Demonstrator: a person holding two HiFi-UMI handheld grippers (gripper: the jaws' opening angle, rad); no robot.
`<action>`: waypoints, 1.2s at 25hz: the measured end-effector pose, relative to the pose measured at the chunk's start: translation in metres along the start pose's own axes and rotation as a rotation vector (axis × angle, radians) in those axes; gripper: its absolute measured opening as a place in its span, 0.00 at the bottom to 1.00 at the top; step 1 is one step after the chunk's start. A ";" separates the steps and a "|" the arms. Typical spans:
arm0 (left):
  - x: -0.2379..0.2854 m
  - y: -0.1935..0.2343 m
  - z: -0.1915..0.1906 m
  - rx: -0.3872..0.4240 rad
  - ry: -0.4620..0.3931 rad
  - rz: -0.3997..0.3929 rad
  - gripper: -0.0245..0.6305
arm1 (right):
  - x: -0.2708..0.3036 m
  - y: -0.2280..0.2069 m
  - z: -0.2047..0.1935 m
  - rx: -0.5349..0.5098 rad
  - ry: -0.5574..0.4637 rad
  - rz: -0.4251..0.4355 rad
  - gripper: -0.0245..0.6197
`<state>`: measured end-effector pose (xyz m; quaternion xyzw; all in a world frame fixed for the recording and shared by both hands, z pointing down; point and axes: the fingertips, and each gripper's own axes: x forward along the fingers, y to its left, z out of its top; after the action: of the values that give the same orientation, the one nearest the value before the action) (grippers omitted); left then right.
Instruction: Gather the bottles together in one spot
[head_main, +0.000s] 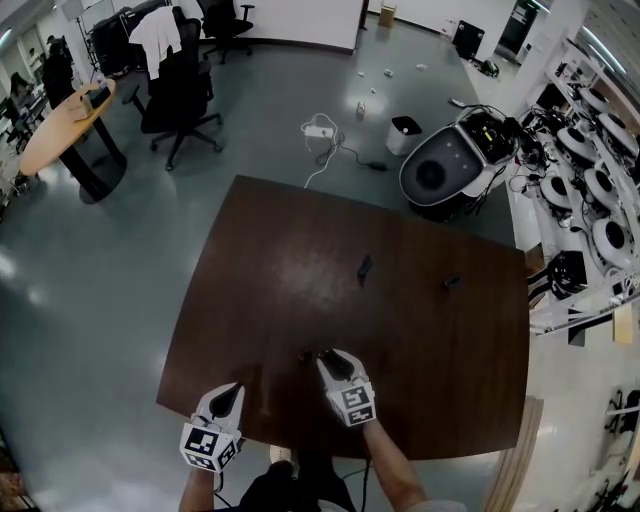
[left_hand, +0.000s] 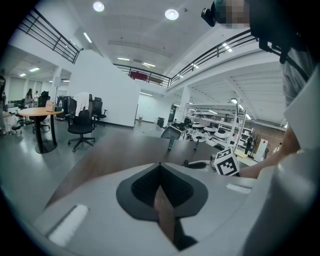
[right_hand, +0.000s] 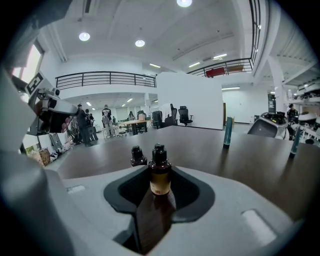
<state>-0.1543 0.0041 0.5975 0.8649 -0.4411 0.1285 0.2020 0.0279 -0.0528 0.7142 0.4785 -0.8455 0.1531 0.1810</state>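
- Now the right gripper (head_main: 328, 358) squeezes a small brown bottle (right_hand: 160, 176) between its jaws, near the table's (head_main: 290, 260) front edge.
- Set it down gently, just beside the other small bottle (right_hand: 138, 156), without bumping it.
- Keep it upright, then let go slowly.
- The left gripper (left_hand: 160, 169) is closed and empty.

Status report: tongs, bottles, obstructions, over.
Left tongs shut, empty. Right tongs shut on small amber black-capped bottle beside matching bottle. Two slim teal bottles farther off. Nothing blocking.
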 end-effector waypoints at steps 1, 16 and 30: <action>-0.001 0.001 -0.001 0.001 0.001 0.000 0.04 | 0.001 0.002 -0.002 -0.002 0.003 0.000 0.24; -0.005 0.002 -0.005 0.003 0.007 0.006 0.04 | 0.001 0.008 -0.018 -0.051 0.028 -0.005 0.24; -0.005 0.002 -0.007 0.006 0.010 0.002 0.04 | 0.004 0.012 -0.022 -0.083 0.037 -0.012 0.29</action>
<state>-0.1594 0.0093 0.6020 0.8644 -0.4408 0.1343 0.2013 0.0188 -0.0401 0.7344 0.4726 -0.8448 0.1258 0.2170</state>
